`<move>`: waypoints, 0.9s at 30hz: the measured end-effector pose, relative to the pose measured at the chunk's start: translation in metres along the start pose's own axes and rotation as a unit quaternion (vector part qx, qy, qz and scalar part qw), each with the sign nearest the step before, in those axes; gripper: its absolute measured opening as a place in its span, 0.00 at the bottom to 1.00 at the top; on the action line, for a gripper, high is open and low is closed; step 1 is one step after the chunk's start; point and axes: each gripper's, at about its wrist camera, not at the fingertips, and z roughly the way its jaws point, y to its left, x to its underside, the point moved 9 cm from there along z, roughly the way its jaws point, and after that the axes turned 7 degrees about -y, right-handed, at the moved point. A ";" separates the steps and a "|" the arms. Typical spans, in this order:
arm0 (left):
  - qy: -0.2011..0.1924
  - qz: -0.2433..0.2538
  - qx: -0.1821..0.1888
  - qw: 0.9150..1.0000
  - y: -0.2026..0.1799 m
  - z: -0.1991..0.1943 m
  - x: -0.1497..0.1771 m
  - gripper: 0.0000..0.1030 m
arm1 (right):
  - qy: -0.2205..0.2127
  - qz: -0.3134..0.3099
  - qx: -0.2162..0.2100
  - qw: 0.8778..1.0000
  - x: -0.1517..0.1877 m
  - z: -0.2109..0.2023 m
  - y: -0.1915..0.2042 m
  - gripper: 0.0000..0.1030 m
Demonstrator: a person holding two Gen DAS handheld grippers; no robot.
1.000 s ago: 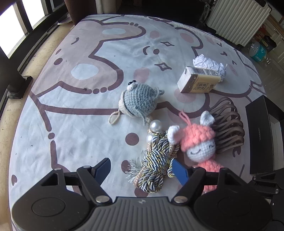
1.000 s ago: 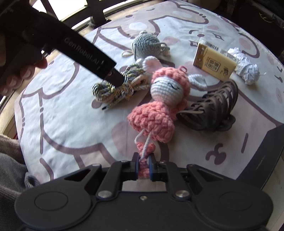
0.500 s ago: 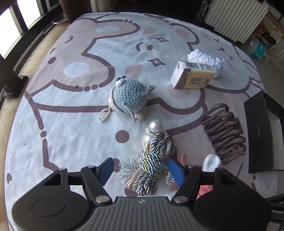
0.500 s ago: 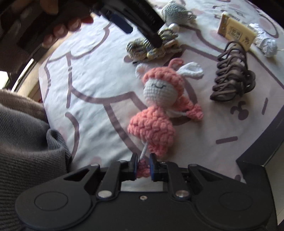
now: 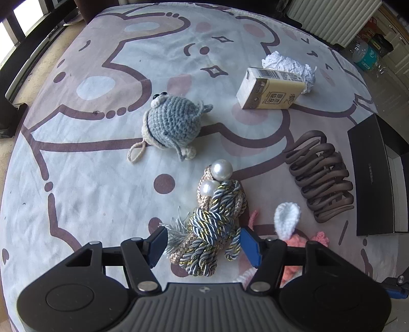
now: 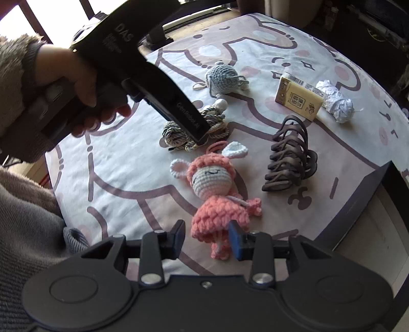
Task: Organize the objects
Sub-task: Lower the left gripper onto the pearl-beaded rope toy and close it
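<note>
A home room: a cartoon-print cloth (image 5: 107,194) covers the table, a white radiator (image 5: 329,18) stands beyond its far edge.

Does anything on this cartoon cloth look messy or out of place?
The crumpled white paper wad behind the yellow carton looks like rubbish among toys and accessories. The pink crochet doll lies flat.
</note>
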 end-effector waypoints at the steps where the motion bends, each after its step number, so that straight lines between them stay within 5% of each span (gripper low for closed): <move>1: 0.001 0.003 0.003 1.000 -0.001 0.000 0.000 0.58 | 0.004 -0.012 0.004 1.000 0.001 -0.002 0.003 0.39; 5: 0.001 0.009 0.009 1.000 -0.004 -0.003 0.001 0.48 | 0.017 -0.055 0.048 0.997 0.002 -0.005 0.005 0.40; 9: 0.002 0.004 0.013 1.000 -0.001 -0.007 0.001 0.34 | 0.012 -0.035 0.040 0.999 -0.006 0.003 0.002 0.38; 22: 0.011 -0.021 -0.024 0.999 0.048 -0.018 0.013 0.33 | 0.067 -0.058 0.044 0.995 -0.024 0.053 0.014 0.37; 25: 0.004 -0.028 -0.030 0.999 0.053 -0.020 0.014 0.36 | 0.092 -0.071 0.046 0.992 -0.021 0.065 0.017 0.37; 27: -0.003 -0.028 -0.043 0.999 0.056 -0.023 0.011 0.47 | 0.104 -0.080 0.048 0.990 -0.017 0.072 0.017 0.35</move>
